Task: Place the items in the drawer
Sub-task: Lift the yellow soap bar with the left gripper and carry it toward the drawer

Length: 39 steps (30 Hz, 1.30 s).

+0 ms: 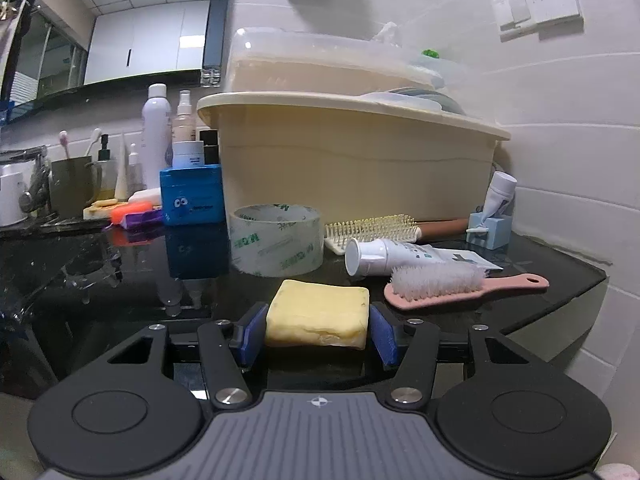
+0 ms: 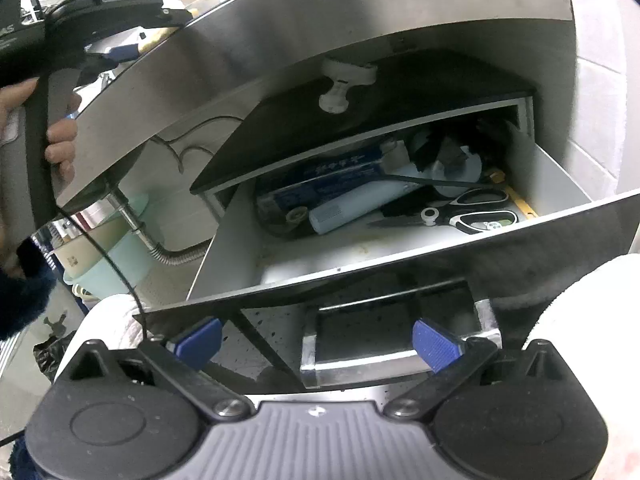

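One soap bar [image 1: 318, 316] sits lower centre, long axis left-right, clamped between the left gripper [image 1: 318, 330] pads. Behind: one tape roll [image 1: 277, 240], two brushes. Right gripper [image 2: 318, 340] jaws spread wide before one open drawer [image 2: 400, 240] containing one pair of scissors [image 2: 464, 214].

Glossy black counter [image 1: 120, 280]; waxy matt soap [image 1: 318, 316]; clear plastic tape [image 1: 276, 240]; brushed metal drawer handle [image 2: 400, 364].
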{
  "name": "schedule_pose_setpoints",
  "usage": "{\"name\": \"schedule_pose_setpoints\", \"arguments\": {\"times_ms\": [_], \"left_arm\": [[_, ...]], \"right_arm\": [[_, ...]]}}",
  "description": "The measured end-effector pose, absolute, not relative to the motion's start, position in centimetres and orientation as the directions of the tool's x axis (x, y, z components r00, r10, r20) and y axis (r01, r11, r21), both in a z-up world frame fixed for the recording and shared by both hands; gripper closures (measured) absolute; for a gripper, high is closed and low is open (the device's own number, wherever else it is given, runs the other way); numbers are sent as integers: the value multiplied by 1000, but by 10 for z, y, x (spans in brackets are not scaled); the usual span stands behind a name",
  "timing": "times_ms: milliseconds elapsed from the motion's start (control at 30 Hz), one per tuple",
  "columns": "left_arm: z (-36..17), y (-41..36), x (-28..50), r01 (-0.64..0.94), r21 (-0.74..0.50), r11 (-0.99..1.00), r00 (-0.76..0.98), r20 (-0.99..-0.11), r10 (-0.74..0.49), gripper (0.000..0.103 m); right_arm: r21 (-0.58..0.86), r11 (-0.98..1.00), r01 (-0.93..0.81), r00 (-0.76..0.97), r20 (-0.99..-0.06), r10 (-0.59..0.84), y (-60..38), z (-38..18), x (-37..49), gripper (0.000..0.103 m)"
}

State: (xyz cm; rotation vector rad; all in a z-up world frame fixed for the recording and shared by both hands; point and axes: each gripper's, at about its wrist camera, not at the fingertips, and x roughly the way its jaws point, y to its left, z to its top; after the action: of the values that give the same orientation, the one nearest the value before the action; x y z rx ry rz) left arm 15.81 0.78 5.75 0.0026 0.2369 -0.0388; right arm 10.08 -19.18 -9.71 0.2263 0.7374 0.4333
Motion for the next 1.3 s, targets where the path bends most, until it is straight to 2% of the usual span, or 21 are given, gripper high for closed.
{"name": "schedule_pose_setpoints", "arguments": {"times_ms": [33,100,133,167,300,433,500,567,667,967,1300], "left_arm": [[57,7,157,37,1,999,972,-233,-36,49],[56,5,158,40,10,999,975,-221,-37,40],[55,4,158,42,15,999,976,-214,-37,24],[55,4,158,43,20,999,978,-207,-38,18],[51,1,161,43,56,997,983,-179,-33,18],[47,4,166,65,26,998,983,-174,-59,18],[46,5,167,77,32,997,984,-161,-71,22],[45,4,167,92,35,995,985,-152,-85,36],[44,5,166,76,39,996,987,-146,-69,50],[47,14,154,88,13,996,983,-163,-85,51],[67,33,125,181,-69,981,963,-188,-191,51]], "right_arm": [[346,888,-301,657,-600,457,-191,-97,101,1],[345,889,-302,657,-600,456,-191,-97,101,1],[345,889,-302,657,-600,456,-191,-96,101,1],[345,888,-302,657,-600,457,-191,-96,101,1],[352,889,-292,658,-601,454,-193,-97,101,1],[358,889,-286,654,-605,454,-194,-97,101,1],[358,888,-289,653,-604,456,-194,-97,101,1],[359,887,-292,653,-602,459,-194,-97,101,1],[359,887,-290,651,-606,458,-194,-98,102,1],[357,888,-289,654,-604,456,-194,-97,101,1],[363,883,-299,660,-589,466,-195,-94,100,1]]}}
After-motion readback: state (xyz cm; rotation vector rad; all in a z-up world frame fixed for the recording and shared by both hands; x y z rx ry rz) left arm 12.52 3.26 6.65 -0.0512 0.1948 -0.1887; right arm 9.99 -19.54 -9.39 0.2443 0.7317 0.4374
